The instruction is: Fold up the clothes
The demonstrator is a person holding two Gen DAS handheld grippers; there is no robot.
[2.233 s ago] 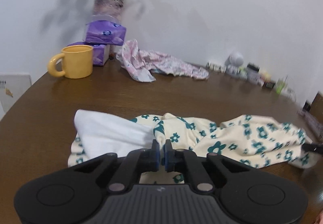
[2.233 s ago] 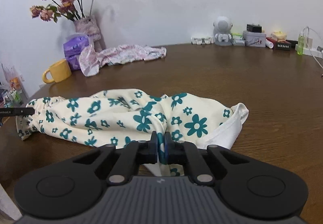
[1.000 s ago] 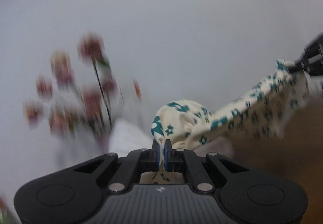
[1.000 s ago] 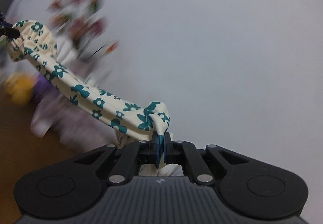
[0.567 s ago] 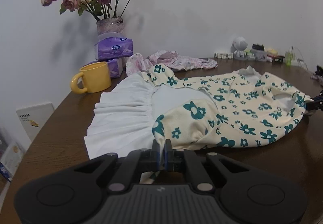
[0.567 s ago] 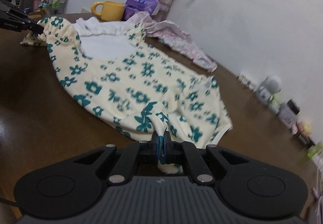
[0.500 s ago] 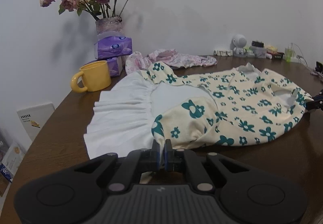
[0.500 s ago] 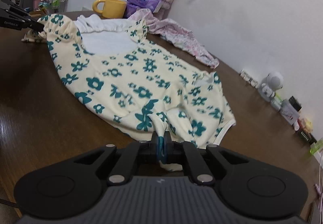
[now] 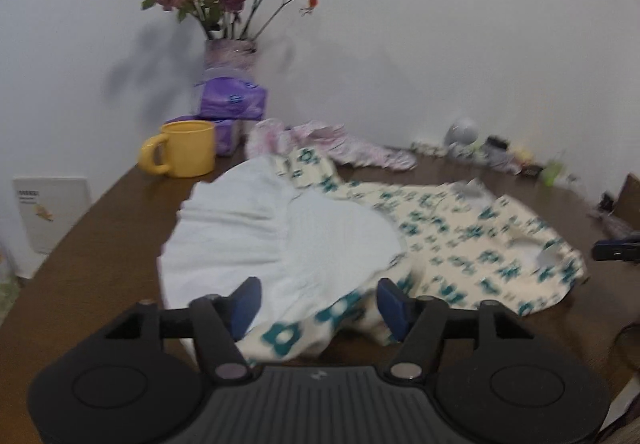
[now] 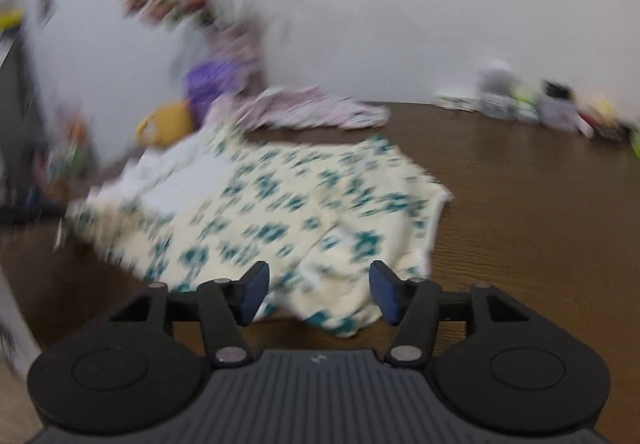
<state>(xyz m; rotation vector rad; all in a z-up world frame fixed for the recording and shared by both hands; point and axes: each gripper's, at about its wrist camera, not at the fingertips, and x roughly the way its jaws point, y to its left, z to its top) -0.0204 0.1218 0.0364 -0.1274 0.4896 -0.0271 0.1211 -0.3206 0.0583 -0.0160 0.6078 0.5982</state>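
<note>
Your left gripper [image 9: 320, 302] and right gripper [image 10: 318, 292] both stood wide open, gripping nothing; the floral garment [image 9: 460, 240] lay spread on the table [image 9: 100, 236].

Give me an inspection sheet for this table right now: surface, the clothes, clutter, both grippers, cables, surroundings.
Surface: dark brown wooden table, bare at the near edges.
Job's things: floral garment spread out flat, not yet folded, its white lining turned up at the left end; pink patterned garment crumpled near the wall.
Clutter: yellow mug, purple tissue packs, vase of dried roses, small items along the wall, too blurred to name.
Grippers: left gripper open over the garment's near edge; right gripper open over the other end.
Cables: nothing seen.
Surroundings: plain white wall; white card beside the table.
</note>
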